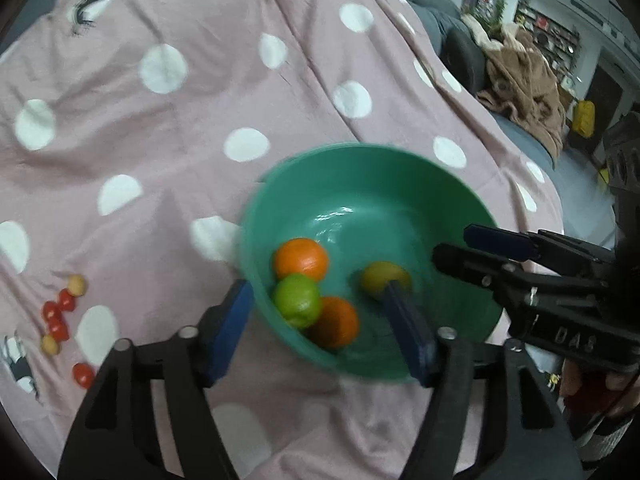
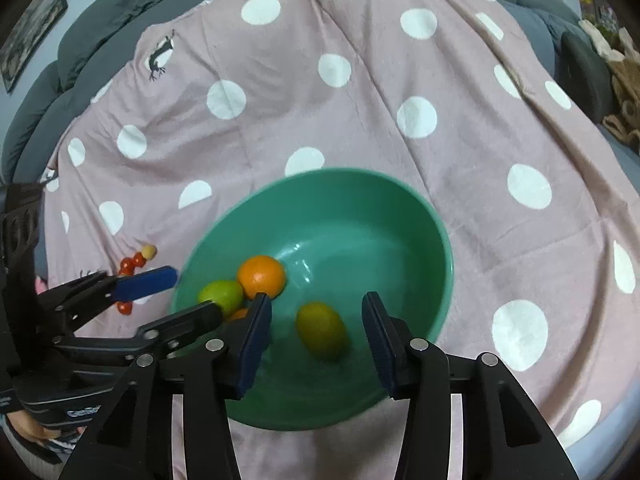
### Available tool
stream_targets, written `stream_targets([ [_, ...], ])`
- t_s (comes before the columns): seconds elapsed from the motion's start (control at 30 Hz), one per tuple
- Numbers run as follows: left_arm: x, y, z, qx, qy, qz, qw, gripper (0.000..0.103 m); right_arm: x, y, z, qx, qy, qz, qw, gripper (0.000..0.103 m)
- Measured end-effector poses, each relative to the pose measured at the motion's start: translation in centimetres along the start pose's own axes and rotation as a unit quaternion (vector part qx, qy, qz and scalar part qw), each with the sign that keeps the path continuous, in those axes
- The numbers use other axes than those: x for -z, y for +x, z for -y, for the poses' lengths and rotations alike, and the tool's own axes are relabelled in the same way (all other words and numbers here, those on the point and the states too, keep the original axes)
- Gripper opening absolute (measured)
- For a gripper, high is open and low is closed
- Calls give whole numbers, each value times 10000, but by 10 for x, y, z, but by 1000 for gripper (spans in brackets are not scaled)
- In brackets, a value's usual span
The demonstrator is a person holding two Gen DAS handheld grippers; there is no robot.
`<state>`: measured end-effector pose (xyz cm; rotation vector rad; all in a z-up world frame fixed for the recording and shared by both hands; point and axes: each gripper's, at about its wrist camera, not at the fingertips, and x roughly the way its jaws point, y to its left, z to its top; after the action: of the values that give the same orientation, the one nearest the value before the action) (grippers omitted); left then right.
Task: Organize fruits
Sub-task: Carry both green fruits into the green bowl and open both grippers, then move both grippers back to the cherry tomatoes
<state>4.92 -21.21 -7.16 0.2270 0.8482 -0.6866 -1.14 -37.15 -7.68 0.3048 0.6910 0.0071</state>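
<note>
Nearest the left gripper [image 1: 320, 304], its two blue-padded fingers [image 1: 230, 330] stand wide apart and straddle the near rim of the green bowl [image 1: 400, 184]: one finger lies outside the wall, the other reaches inside, its tip just beside the yellow lemon [image 1: 380, 278], with no pad pressing on any fruit. Between those fingers, against the near inner wall, sit a green lime [image 1: 298, 300] and an orange [image 1: 338, 322], touching each other, and just beyond them a second orange [image 1: 301, 259]. The right gripper [image 2: 316, 338] hangs over the bowl's near side, its jaws parted at a middling width; the lemon lies on the bowl floor just ahead of the gap, blurred, and neither pad touches it. Out past the left gripper's outer finger, well apart from the bowl, a small cluster of red cherry tomatoes [image 1: 56, 318] and pale round fruits [image 1: 77, 285] lies on the pink spotted cloth [image 1: 180, 140]. Beyond the cloth stands a grey sofa [image 2: 120, 4], and off to the far right a brown blanket [image 1: 524, 84].
</note>
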Motion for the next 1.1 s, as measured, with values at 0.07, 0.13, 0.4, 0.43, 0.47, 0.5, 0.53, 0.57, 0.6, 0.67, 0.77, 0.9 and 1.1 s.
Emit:
stream_targets([
  [0.07, 11, -15, -10, -96, -89, 129, 9998, 71, 0, -5, -4, -132, -39, 100, 9999, 48],
  [0.13, 29, -32, -29, -245, -306, 179, 9991, 71, 1, -11, -10, -332, -138, 191, 9992, 48],
  [0.4, 107, -84, -117, -1046, -1634, 41, 9810, 70, 12, -16, -61, -1109, -763, 152, 9908, 48],
  [0.43, 118, -89, -129, -1127, -1845, 16, 9763, 70, 15, -14, -69, -1167, -851, 128, 9894, 48],
  [0.47, 126, -94, -137, -1192, -1986, 15, 9728, 70, 18, -11, -79, -1255, -954, 72, 9875, 48],
  [0.5, 133, -98, -145, -1248, -2122, 17, 9692, 70, 20, -9, -86, -1329, -1021, 27, 9859, 48],
  [0.53, 140, -102, -151, -1282, -2246, 25, 9660, 70, 23, -6, -93, -1415, -1095, -27, 9839, 48],
  [0.57, 145, -105, -156, -1302, -2340, 46, 9635, 70, 27, -2, -103, -1519, -1191, -105, 9811, 48],
  [0.6, 144, -105, -158, -1299, -2376, 55, 9626, 70, 30, 2, -111, -1590, -1268, -172, 9790, 48],
  [0.67, 147, -107, -161, -1272, -2402, 99, 9623, 70, 36, 12, -130, -1687, -1434, -316, 9747, 48],
  [0.77, 143, -102, -163, -1221, -2322, 111, 9649, 67, 43, 27, -152, -1791, -1582, -515, 9697, 48],
  [0.9, 132, -79, -178, -1124, -2284, -53, 9670, 62, 51, 38, -166, -1894, -1691, -698, 9647, 48],
  [1.1, 106, -36, -192, -1147, -2010, -366, 9722, 49, 53, 58, -174, -1800, -1779, -883, 9634, 48],
])
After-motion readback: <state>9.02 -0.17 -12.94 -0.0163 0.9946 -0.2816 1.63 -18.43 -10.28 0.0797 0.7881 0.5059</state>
